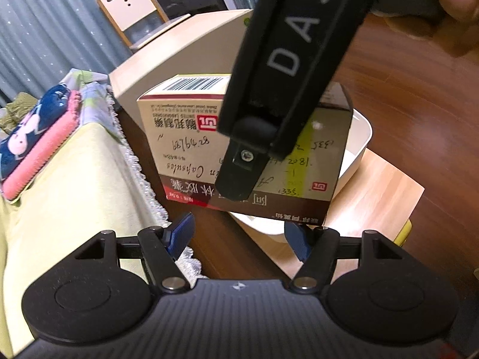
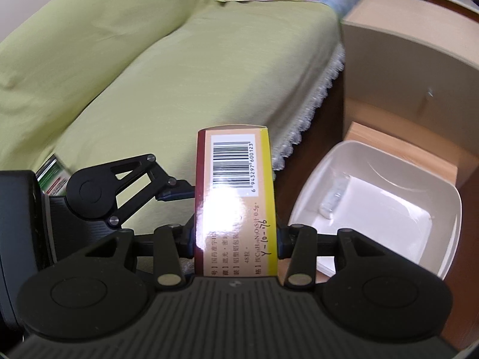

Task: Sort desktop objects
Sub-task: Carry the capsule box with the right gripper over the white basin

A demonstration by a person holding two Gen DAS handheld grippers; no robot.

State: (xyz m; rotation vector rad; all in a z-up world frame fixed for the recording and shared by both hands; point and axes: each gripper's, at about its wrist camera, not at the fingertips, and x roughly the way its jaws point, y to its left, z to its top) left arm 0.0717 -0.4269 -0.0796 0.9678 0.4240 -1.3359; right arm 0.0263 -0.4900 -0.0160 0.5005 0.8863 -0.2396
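The medicine box [image 2: 236, 197] is clamped between the fingers of the right gripper [image 2: 236, 239] and held upright in the air, presumably so it can be lowered into the white tray [image 2: 419, 197] just beside it. The left gripper [image 1: 239, 236] is held near the box with its fingers apart and nothing between them. In the tray a small white tube [image 2: 333, 197] is already seen. The tray is set on a wooden tabletop [image 2: 374, 137]. Farther off, a green-covered sofa [image 2: 179, 74] carries folded cloths [image 1: 39, 137], well clear of the drop path.
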